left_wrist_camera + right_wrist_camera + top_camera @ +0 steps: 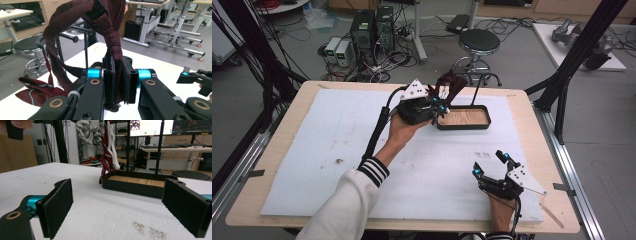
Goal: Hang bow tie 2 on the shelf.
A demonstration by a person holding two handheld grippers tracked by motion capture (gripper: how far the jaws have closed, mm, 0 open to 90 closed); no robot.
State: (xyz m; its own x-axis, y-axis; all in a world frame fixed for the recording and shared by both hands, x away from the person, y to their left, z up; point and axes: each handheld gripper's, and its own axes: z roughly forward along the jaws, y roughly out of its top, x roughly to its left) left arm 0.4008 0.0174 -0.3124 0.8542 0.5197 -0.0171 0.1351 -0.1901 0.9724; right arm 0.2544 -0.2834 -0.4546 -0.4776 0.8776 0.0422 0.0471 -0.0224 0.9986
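left gripper [439,107] raised, clamping dark red tie [110,32] — right gripper [492,163] resting, jaws apart

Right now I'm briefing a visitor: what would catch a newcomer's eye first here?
The dark red tie, pinched in the left gripper and draped up over the black rack at the table's far side. Next, the wooden-floored black tray under that rack. The right gripper rests open near the front right edge.

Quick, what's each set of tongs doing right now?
Left tongs: shut on the dark red tie.
Right tongs: open, holding nothing.
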